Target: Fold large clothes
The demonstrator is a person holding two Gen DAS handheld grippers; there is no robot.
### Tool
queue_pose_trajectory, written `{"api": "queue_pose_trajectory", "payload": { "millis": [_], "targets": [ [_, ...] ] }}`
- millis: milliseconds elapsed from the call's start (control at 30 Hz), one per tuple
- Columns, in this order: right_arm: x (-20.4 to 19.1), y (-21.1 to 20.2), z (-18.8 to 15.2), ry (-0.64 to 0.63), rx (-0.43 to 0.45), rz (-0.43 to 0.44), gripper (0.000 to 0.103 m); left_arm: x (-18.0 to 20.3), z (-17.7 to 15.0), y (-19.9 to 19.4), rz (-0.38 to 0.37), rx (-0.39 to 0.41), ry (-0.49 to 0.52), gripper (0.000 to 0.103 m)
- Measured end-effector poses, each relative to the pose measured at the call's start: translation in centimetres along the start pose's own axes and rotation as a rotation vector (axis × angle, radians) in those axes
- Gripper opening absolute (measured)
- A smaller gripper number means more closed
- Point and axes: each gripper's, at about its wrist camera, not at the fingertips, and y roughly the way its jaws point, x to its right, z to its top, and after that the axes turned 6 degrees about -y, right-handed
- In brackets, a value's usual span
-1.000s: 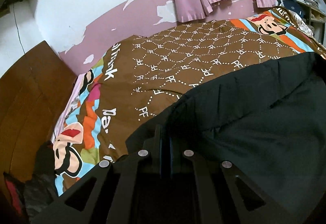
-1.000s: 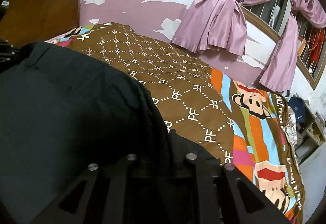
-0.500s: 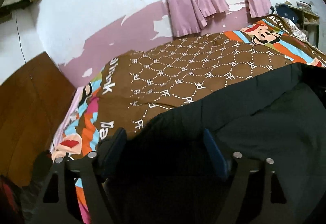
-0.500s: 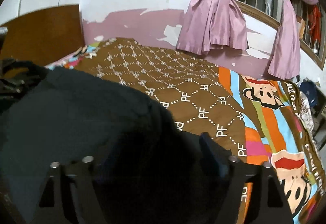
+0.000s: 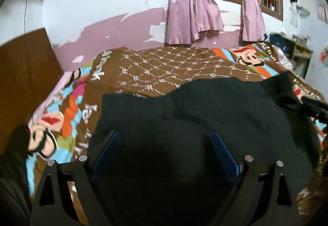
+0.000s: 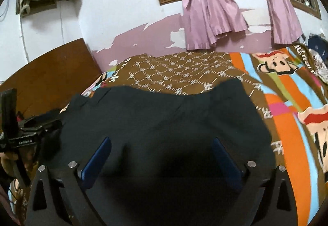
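Having let go since a second ago: both claws, then pinched shut on the dark cloth, now standing spread, and pulled back a little from the fold.

Opening wide, left claw (image 5: 164,154), blue pads clear of the fabric, nothing pinched, only the black garment (image 5: 205,123) lying under and ahead of the gap. Opening just as wide, right claw (image 6: 162,156), also holding nothing, cloth spread flat beneath it.

Lying on the bed (image 5: 164,65), toward its near edge, on the brown patterned blanket (image 6: 184,74); far edge of the garment reaching about the middle of the bed, well short of the wall and the pink curtains (image 5: 192,10). Running side to side across both views, long axis parallel to the near edge of the bed, so that left claw is sitting over the garment's left end and right claw over its right end, each equally near its own corner. Showing at the left rim of the right wrist view, the left claw's body (image 6: 30,129), just beside the cloth's left edge.

Pointing forward and tilted downward, both hands, side by side over the near part of the cloth. Probably calling next for a fresh grip along the near edge or the two ends, to carry the following fold across.
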Motion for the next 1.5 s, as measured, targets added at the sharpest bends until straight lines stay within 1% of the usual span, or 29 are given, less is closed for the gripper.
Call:
{"api": "queue_pose_trajectory", "payload": {
  "millis": [100,167,267,300,333,433,567,633,733,900,1000,1033,1133,1167,1267,1300,1400,1500],
  "targets": [
    [-1.3,0.7,-1.2,-0.034,-0.045,0.025,0.1,0.0,-0.8,-0.9,-0.06,-0.01,-0.034,0.088],
    [-2.0,1.5,-1.8,-0.06,-0.075,0.036,0.1,0.3,-1.4,-1.4,-0.093,-0.016,-0.039,0.088],
    [-2.7,2.9,-2.5,-0.096,-0.13,0.019,0.101,1.5,-2.3,-1.0,-0.133,-0.05,-0.004,0.089],
    [-2.8,3.4,-2.7,-0.102,-0.144,0.006,0.103,2.0,-2.6,-0.5,-0.134,-0.074,0.024,0.092],
    [-2.8,3.7,-2.8,-0.102,-0.149,0.003,0.103,2.5,-2.9,-0.1,-0.124,-0.087,0.051,0.093],
    [-2.4,4.8,-2.5,-0.101,-0.163,-0.01,0.103,3.3,-3.1,1.1,-0.11,-0.082,0.117,0.1],
    [-2.0,6.3,-1.3,-0.122,-0.177,-0.036,0.103,2.8,-2.6,2.7,-0.114,-0.102,0.105,0.101],
    [-1.7,7.9,-0.3,-0.135,-0.217,-0.036,0.103,2.6,-2.0,3.5,-0.111,-0.117,0.085,0.102],
    [-0.9,10.0,1.2,-0.149,-0.252,-0.033,0.103,2.7,-1.2,5.0,-0.081,-0.146,0.087,0.102],
    [1.0,12.3,2.8,-0.099,-0.268,-0.063,0.103,2.9,0.1,7.3,-0.056,-0.176,0.108,0.102],
    [2.9,13.3,3.0,-0.061,-0.275,-0.108,0.103,2.2,0.9,8.2,-0.059,-0.177,0.088,0.102],
    [3.5,13.5,3.1,-0.043,-0.28,-0.108,0.103,2.0,1.1,8.5,-0.06,-0.178,0.08,0.102],
    [5.0,14.8,2.9,0.016,-0.317,-0.069,0.103,1.3,1.7,9.4,-0.043,-0.19,0.044,0.102],
    [5.2,15.1,2.7,0.016,-0.326,-0.058,0.103,1.1,2.0,9.8,-0.047,-0.2,0.033,0.102],
    [5.0,15.0,2.2,0.01,-0.316,-0.054,0.103,0.2,2.2,11.8,-0.094,-0.289,-0.01,0.102],
    [5.1,15.0,2.1,0.01,-0.315,-0.054,0.103,-0.1,2.2,12.1,-0.11,-0.306,-0.022,0.102],
    [4.9,15.4,2.0,-0.009,-0.34,-0.055,0.103,-0.4,2.3,12.6,-0.138,-0.322,-0.051,0.102],
    [4.8,16.1,2.1,-0.028,-0.381,-0.054,0.103,-0.1,2.1,12.8,-0.137,-0.31,-0.047,0.102]
  ]
}}
